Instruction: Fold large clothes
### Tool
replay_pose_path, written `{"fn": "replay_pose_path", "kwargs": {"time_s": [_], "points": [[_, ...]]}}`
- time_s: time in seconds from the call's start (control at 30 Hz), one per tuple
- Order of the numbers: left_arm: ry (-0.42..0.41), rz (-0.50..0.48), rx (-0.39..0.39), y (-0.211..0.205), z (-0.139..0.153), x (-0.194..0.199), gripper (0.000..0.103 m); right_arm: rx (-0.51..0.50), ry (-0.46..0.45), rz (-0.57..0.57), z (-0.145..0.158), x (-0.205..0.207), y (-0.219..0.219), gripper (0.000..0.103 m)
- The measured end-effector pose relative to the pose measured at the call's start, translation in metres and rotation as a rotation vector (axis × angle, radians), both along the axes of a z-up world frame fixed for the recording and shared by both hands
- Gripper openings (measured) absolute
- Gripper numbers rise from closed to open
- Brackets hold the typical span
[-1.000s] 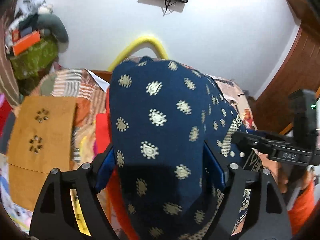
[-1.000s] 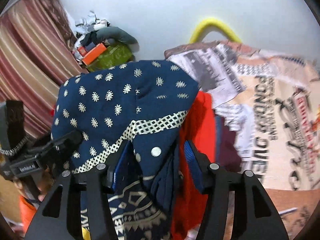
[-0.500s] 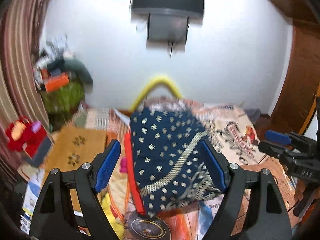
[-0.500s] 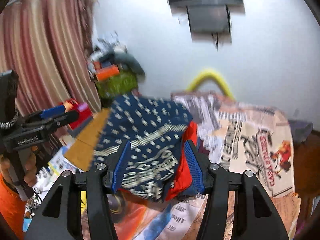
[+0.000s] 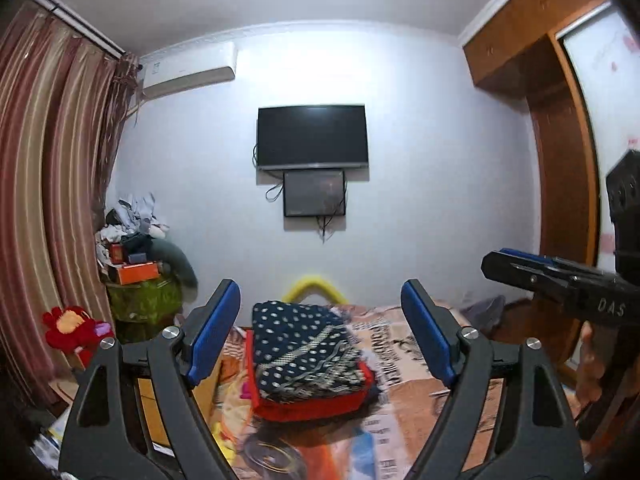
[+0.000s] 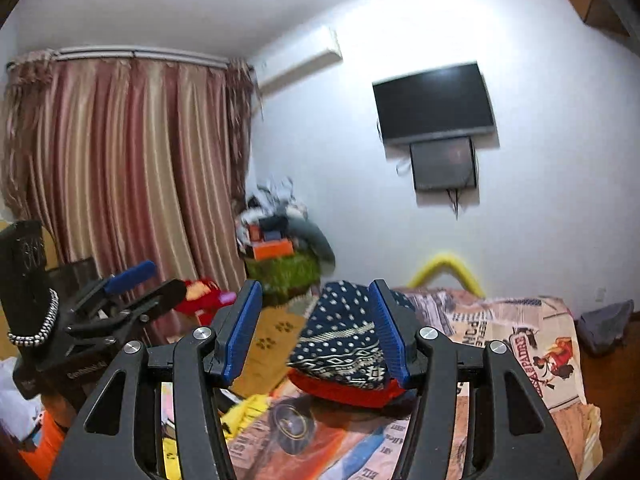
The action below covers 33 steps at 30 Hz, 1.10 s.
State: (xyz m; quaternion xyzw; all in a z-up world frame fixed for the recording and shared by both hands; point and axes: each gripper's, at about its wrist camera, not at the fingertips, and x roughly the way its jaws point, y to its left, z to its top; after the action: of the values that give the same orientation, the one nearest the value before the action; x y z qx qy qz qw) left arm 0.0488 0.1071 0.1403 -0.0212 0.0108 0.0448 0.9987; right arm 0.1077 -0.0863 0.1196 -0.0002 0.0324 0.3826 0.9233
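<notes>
Well beyond parted jaws, folded garment (image 5: 306,350).

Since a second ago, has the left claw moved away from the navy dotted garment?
Yes. The left claw has pulled back and opened; the navy dotted garment lies folded on the bed, below the wall TV.

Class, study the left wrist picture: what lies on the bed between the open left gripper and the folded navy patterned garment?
In the left wrist view, only printed bedsheet and a round dark object lie between the left gripper and the navy garment.
</notes>
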Motion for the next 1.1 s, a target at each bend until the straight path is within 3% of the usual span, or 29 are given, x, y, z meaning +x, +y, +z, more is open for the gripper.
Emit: {"fn": "replay_pose_path", "kwargs": {"time_s": [0.1,0.2,0.33,0.47,1.1], "points": [[-0.021,0.029,-0.025,-0.008,-0.008,-0.020,0.082,0.011,-0.050,-0.055,-0.009,-0.022,-0.005,0.052],[-0.015,0.019,-0.061,-0.010,-0.017,-0.028,0.084,0.003,-0.061,-0.093,-0.017,-0.027,-0.004,0.066],[-0.019,0.041,-0.071,-0.016,-0.027,-0.036,0.100,-0.005,-0.098,-0.151,-0.022,-0.034,0.000,0.087],[-0.012,0.077,-0.026,-0.025,-0.034,-0.043,0.101,-0.013,-0.114,-0.167,-0.021,-0.036,0.003,0.096],[0.038,0.096,-0.078,-0.011,-0.051,-0.034,0.102,-0.036,-0.054,-0.197,-0.039,-0.040,-0.017,0.097]]}}
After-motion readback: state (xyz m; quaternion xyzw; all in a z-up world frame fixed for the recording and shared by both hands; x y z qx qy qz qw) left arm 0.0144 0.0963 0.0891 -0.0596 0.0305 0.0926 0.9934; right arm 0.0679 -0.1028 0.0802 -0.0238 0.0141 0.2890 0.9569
